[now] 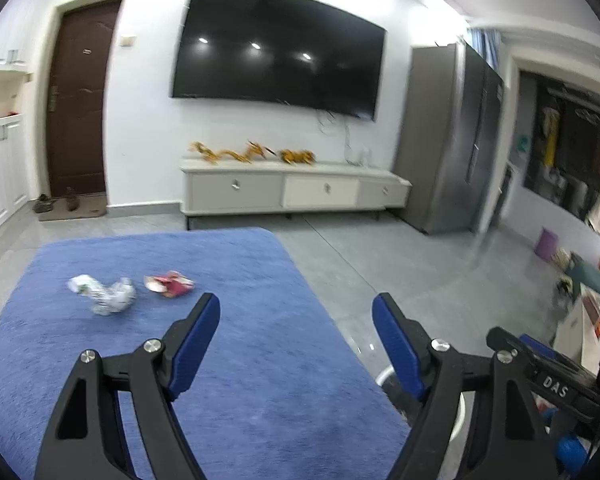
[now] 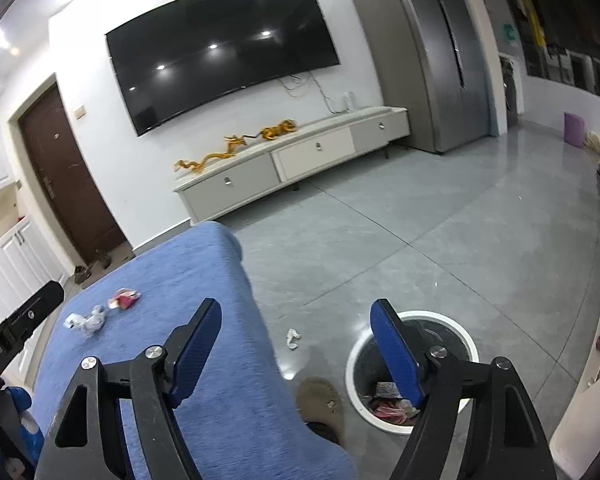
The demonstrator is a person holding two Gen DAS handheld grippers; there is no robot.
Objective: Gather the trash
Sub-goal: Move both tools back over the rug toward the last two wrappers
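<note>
A crumpled white wrapper (image 1: 104,294) and a red-and-white snack wrapper (image 1: 168,283) lie on the blue-covered table (image 1: 228,360); both also show in the right wrist view, the white wrapper (image 2: 86,320) and the red one (image 2: 123,298). My left gripper (image 1: 296,320) is open and empty above the table, right of the wrappers. My right gripper (image 2: 296,322) is open and empty above the table's right edge. A white-rimmed trash bin (image 2: 410,364) with trash inside stands on the floor below its right finger. A small white scrap (image 2: 293,338) lies on the floor.
Grey tiled floor (image 2: 440,240) spreads right of the table. A TV cabinet (image 1: 292,194), wall TV (image 1: 276,46) and grey fridge (image 1: 448,136) stand at the back. A brown slipper (image 2: 320,402) lies by the bin. The other gripper's body (image 1: 548,376) is at lower right.
</note>
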